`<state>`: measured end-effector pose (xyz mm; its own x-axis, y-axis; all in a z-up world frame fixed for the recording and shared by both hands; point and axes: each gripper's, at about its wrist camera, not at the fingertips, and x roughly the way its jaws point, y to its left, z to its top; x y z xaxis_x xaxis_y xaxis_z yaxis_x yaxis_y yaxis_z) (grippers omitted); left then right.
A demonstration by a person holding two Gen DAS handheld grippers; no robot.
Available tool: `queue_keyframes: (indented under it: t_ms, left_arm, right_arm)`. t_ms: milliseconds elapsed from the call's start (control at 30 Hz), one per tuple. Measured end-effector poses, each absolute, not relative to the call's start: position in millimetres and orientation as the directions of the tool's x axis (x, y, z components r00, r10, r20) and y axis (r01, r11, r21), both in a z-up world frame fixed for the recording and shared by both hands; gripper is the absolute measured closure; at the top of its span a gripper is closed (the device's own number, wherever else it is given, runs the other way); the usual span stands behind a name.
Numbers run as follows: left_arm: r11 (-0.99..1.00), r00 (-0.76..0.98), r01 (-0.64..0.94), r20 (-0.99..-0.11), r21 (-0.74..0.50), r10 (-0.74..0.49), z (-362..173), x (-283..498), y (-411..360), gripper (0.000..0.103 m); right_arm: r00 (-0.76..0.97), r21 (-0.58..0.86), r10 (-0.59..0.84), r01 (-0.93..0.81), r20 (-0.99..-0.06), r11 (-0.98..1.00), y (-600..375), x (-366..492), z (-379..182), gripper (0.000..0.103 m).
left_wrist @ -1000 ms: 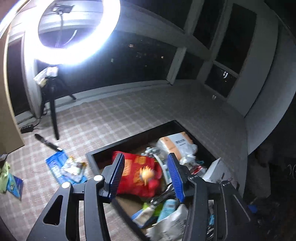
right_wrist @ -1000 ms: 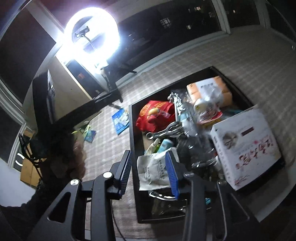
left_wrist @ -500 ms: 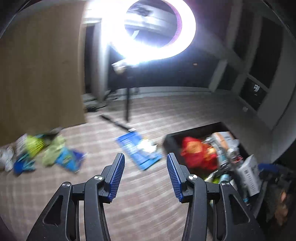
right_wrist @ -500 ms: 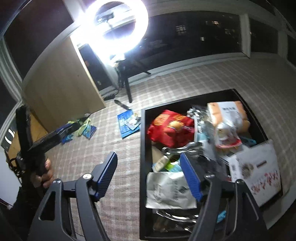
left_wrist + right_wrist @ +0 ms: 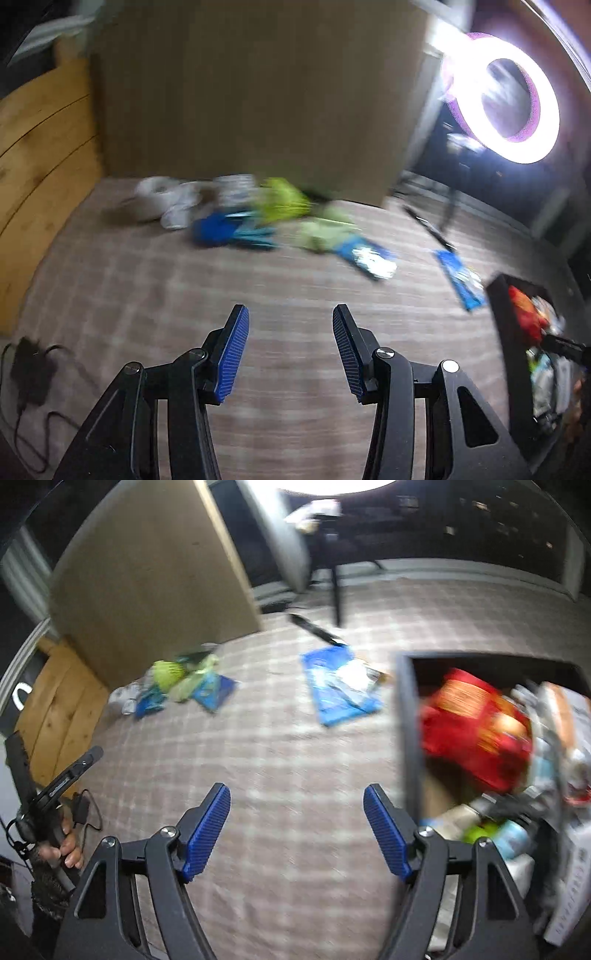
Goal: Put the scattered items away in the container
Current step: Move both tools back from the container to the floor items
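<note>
Motion blur smears both views, so no label or writing can be read. The left tongs (image 5: 290, 352) and right tongs (image 5: 297, 834) both hang released and empty above the checked floor (image 5: 280, 760). Scattered green and blue packets (image 5: 280, 218) lie by a brown board (image 5: 255, 88), a blue packet (image 5: 340, 685) just beside the black container (image 5: 406, 716), whose far side is cut off, a red bag (image 5: 476, 734) inside.

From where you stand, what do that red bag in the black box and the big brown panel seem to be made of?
The red bag looks like glossy plastic film: it is crumpled and catches light, though blurred. The brown panel looks like matte cardboard or fibreboard: flat, dull, with a pale edge. The black box seems rigid and matte; its material is unclear.
</note>
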<state>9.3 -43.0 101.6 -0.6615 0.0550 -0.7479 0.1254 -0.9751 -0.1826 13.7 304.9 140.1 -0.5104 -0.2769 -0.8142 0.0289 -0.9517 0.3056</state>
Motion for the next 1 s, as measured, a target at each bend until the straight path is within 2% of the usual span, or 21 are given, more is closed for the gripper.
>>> queue_keyframes:
  t_ms: [167, 400, 633, 767, 1000]
  left_arm:
    - [-0.953, -0.673, 0.251, -0.738, -0.167, -0.048, 104.3, -2.1, -104.9, 0.059]
    - [-0.940, -0.670, 0.307, -0.735, -0.145, -0.106, 113.2, -50.4, -165.9, 0.059]
    - [-0.947, -0.647, 0.298, -0.755, -0.119, -0.109, 105.4, -112.5, -195.1, 0.059]
    - [-0.949, -0.618, 0.302, -0.776, -0.086, -0.126, 91.1, -139.6, -205.2, 0.059]
    - [-0.958, -0.563, 0.276, -0.820, -0.073, -0.099, 67.4, -163.8, -207.4, 0.059]
  right_arm:
    - [-0.524, 0.274, -0.312, 0.151, -0.793, -0.950, 241.8, -28.5, 153.9, 0.029]
    - [-0.563, 0.148, -0.307, 0.311, -0.767, -0.939, 131.5, -100.1, 170.6, 0.029]
    - [-0.518, 0.086, -0.252, 0.323, -0.817, -0.942, 43.1, -173.6, 135.8, 0.029]
    - [-0.521, 0.024, -0.186, 0.303, -0.833, -0.953, 24.1, -195.8, 114.4, 0.029]
    - [-0.498, 0.031, -0.173, 0.280, -0.850, -0.960, 20.7, -216.0, 94.7, 0.029]
